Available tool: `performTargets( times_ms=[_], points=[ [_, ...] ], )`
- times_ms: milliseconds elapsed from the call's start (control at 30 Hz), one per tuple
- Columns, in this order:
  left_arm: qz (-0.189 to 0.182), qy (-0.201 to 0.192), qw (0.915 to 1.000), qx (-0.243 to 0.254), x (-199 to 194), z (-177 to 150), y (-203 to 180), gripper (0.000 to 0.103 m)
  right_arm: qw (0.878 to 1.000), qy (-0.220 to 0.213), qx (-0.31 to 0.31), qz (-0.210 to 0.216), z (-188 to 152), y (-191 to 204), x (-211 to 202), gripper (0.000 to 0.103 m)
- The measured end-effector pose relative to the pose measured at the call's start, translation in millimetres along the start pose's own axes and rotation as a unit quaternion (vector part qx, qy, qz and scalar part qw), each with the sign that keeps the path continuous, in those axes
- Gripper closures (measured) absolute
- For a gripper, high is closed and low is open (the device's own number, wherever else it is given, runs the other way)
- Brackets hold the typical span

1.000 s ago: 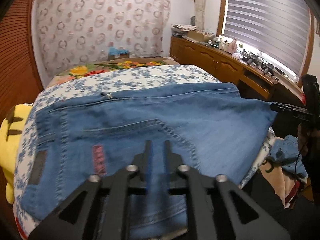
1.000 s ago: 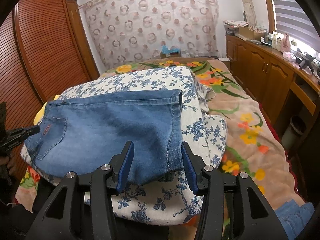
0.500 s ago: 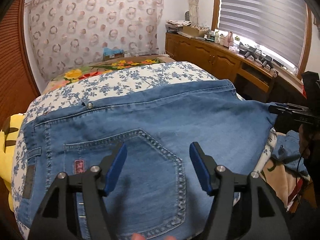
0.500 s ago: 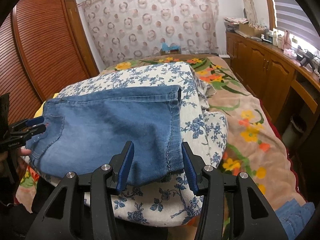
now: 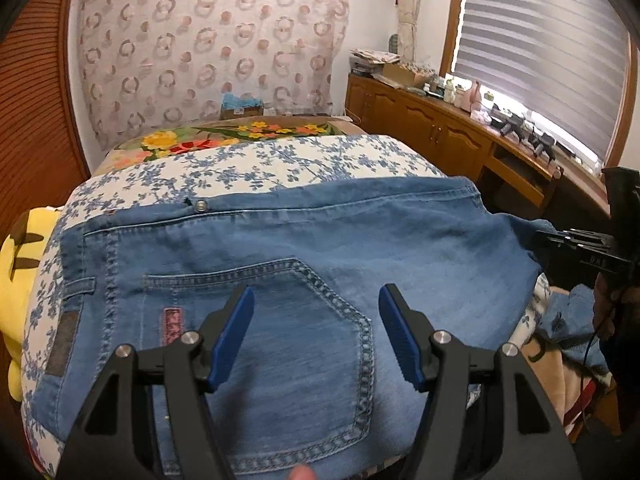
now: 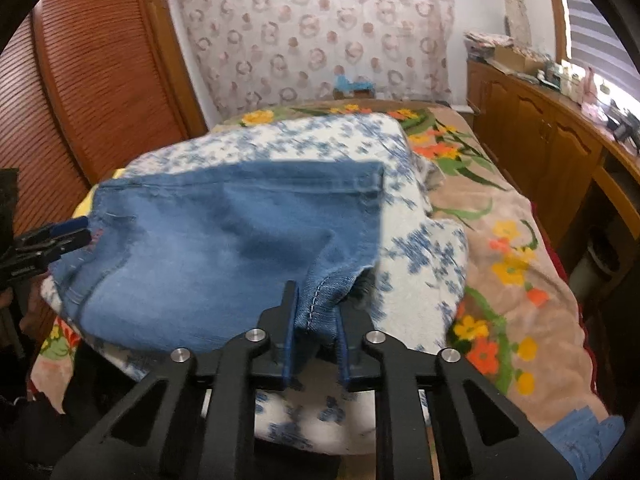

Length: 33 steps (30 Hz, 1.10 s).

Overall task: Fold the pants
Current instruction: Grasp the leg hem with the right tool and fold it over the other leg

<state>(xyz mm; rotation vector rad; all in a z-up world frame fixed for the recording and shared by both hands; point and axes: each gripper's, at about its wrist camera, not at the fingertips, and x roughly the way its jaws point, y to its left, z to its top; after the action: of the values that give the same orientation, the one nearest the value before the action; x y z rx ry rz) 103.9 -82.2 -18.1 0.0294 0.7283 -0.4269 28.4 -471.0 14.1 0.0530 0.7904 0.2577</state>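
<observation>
Jeans (image 6: 208,248) hem bunched between closing right gripper (image 6: 316,320); left gripper (image 5: 316,336) hovers open, empty, above the back pocket (image 5: 280,340). A shallow, one-layer pinch could slip during folding.

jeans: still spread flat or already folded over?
Folded. The jeans lie doubled on the quilt, hem ends stacked; the right gripper is closing on the near hem corner, bunching it.

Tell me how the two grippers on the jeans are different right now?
The left gripper has its jaws wide apart over the back pocket, gripping nothing. The right gripper has its jaws closing on a bunched edge at the leg end of the jeans, lifting it slightly. Both are black with blue pads and point down at the jeans.
</observation>
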Motion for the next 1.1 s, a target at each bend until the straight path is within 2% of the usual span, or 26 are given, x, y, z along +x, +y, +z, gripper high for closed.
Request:
performTargets(
  times_ms=[267, 500, 767, 900, 967, 1100],
  points=[
    [0.012, -0.029, 0.9992, -0.023, -38, -5, 26, 0.039, 0.996, -0.034, -0.052, 0.067, 47, 59, -5, 0.095],
    [0.035, -0.052, 0.9970, -0.046, -72, -12, 59, 0.039, 0.982, -0.047, -0.114, 0.146, 84, 145, 5, 0.096],
    [0.065, -0.066, 0.9929, -0.074, -99, -28, 98, 0.039, 0.965, -0.028, -0.159, 0.206, 112, 226, 33, 0.096],
    [0.070, -0.065, 0.9916, -0.087, -101, -35, 110, 0.039, 0.963, -0.004, -0.166, 0.212, 111, 247, 51, 0.095],
    [0.071, -0.062, 0.9916, -0.088, -98, -37, 112, 0.039, 0.965, 0.006, -0.168, 0.199, 109, 251, 60, 0.091],
    [0.065, -0.056, 0.9922, -0.090, -93, -41, 111, 0.039, 0.967, 0.012, -0.169, 0.189, 104, 244, 64, 0.055]
  ],
)
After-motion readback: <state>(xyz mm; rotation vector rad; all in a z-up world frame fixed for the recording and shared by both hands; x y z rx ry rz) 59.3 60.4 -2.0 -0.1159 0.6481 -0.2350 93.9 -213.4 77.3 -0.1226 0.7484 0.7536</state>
